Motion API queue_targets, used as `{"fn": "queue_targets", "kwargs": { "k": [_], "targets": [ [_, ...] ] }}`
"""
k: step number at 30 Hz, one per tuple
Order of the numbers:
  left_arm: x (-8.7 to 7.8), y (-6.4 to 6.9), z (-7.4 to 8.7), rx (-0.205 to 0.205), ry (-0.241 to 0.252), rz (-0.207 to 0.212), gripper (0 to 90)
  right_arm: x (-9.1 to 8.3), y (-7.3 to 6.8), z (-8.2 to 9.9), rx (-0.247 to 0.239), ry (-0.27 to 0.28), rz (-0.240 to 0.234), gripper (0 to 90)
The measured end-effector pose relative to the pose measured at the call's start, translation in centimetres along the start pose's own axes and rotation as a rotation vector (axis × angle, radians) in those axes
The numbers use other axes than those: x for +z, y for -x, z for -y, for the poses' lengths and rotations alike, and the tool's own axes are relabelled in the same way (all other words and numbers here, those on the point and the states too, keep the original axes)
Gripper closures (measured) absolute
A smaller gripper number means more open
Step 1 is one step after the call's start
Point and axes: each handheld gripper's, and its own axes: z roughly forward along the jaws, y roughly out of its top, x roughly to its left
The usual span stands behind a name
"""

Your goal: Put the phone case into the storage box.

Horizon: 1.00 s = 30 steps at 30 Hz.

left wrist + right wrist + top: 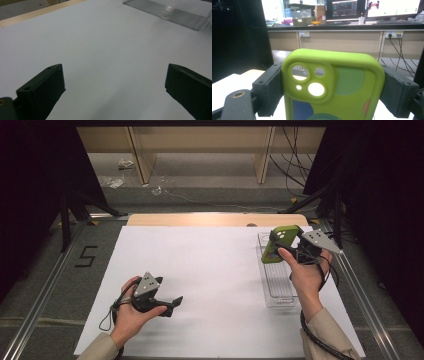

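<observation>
Clamped between the jaws of the right gripper [332, 95], a green phone case [337, 85] stands upright, held above the clear tray [278, 292] at the white mat's [210, 270] right side. Well apart, the left gripper [113, 87] hovers low over the mat, jaws spread, nothing between them.

Matt rubbery green phone case [334, 85] (clear ribbed plastic tray [278, 292])

A wooden table [210, 219] carried a white sheet [210, 270] that covered nearly all of its top. A clear plastic tray [277, 287] lay on the sheet directly beneath the right gripper [280, 245], well apart from the left gripper [170, 302].
</observation>
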Motion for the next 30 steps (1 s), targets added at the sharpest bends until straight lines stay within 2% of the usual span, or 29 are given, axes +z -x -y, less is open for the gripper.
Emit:
{"fn": "queue_targets", "kwargs": {
  "k": [30],
  "targets": [
    [0.2,0.0,0.1,-0.006,-0.018,0.003,3.0,1.0,1.1,0.7,-0.028,-0.031,0.041,17.1]
  ]
}}
